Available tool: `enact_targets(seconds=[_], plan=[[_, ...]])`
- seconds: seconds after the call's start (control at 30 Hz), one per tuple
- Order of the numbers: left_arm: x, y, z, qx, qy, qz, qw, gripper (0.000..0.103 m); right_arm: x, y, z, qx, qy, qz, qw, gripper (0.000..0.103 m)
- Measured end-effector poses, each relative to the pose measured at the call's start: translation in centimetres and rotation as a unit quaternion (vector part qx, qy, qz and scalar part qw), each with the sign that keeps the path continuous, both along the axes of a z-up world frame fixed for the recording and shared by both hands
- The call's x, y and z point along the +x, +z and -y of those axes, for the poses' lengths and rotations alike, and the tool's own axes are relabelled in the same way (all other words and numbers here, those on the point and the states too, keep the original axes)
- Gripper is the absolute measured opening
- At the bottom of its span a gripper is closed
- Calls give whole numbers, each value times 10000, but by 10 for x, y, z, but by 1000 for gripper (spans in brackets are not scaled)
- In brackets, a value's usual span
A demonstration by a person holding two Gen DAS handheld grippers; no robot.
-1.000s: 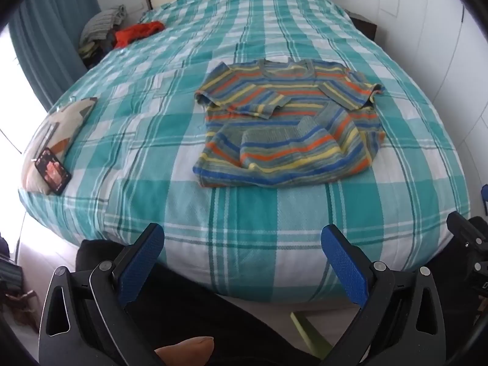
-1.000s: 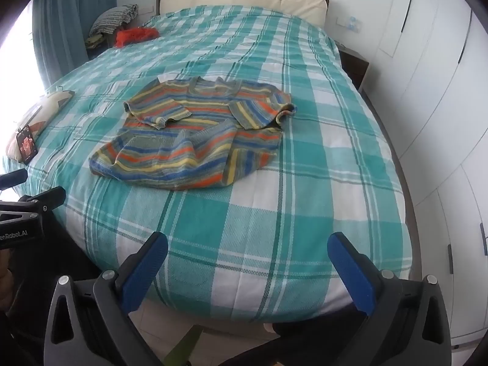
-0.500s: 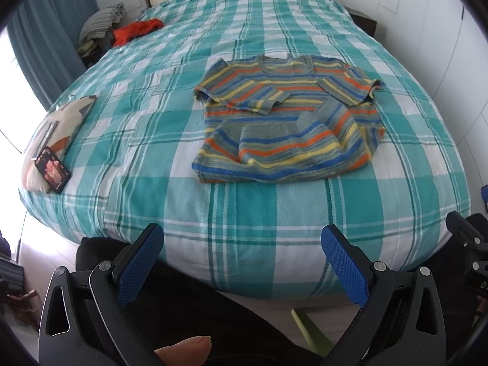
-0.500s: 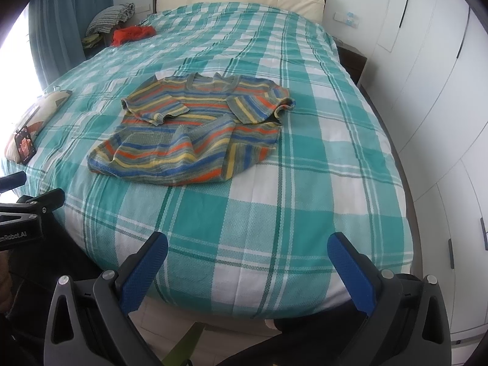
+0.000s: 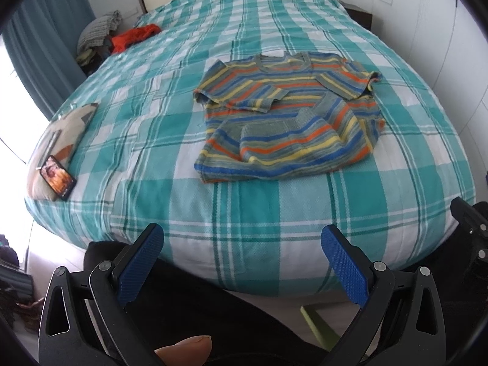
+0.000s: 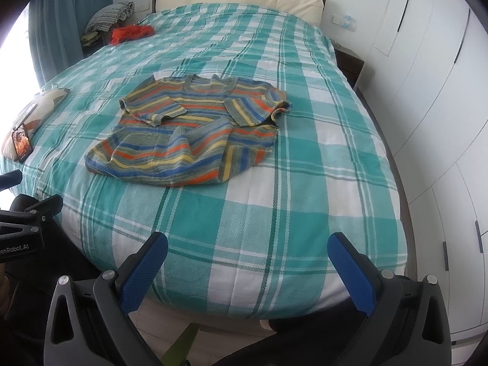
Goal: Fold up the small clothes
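A small striped sweater (image 5: 289, 122) in orange, blue, yellow and grey lies on the teal plaid bed (image 5: 244, 213), its sleeves folded in over the body and its hem partly turned up. It also shows in the right wrist view (image 6: 195, 131). My left gripper (image 5: 242, 262) is open and empty, held off the near edge of the bed, well short of the sweater. My right gripper (image 6: 247, 265) is open and empty too, at the bed's near edge, to the right of the sweater.
A phone (image 5: 58, 180) lies on a beige cushion (image 5: 61, 134) at the bed's left edge. Red cloth (image 5: 134, 36) and a clothes pile (image 5: 97, 30) sit at the far left. White wardrobes (image 6: 433, 91) stand on the right. A curtain (image 5: 39, 39) hangs at left.
Both grippers have risen and tilted slightly, so the bed and sweater sit lower in view. The sweater has not moved. Both grippers stay open.
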State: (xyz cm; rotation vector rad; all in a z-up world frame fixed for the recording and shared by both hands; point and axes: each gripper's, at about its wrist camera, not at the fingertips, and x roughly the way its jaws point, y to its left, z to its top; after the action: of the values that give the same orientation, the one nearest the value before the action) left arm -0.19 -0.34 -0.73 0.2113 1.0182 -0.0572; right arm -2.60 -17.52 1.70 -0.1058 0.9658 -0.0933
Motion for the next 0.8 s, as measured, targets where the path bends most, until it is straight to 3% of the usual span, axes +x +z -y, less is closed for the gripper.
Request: enact_targets(seconds=[0.5,0.57,0.67,0.73,0.8], plan=[[3,-3,-4,-55,9,-71,10000,103,3,-4,-5,-32,51,-58,10000,103],[5,-12,-10,-100,30,-198,9998,103,3,-6,-6,-33,52,-75,10000,103],[6,-29,-17,330,73,-205,9992,103,3,-9,-6,-7,55,-111,9999,103],[9,-50,-20,464,93,-417,9980,103,3,-10,-5,2,56,-103,9999,103],[10,-55,-29,347,150,-514,9980,103,4,-10,-5,37,103,-86,9999,103]])
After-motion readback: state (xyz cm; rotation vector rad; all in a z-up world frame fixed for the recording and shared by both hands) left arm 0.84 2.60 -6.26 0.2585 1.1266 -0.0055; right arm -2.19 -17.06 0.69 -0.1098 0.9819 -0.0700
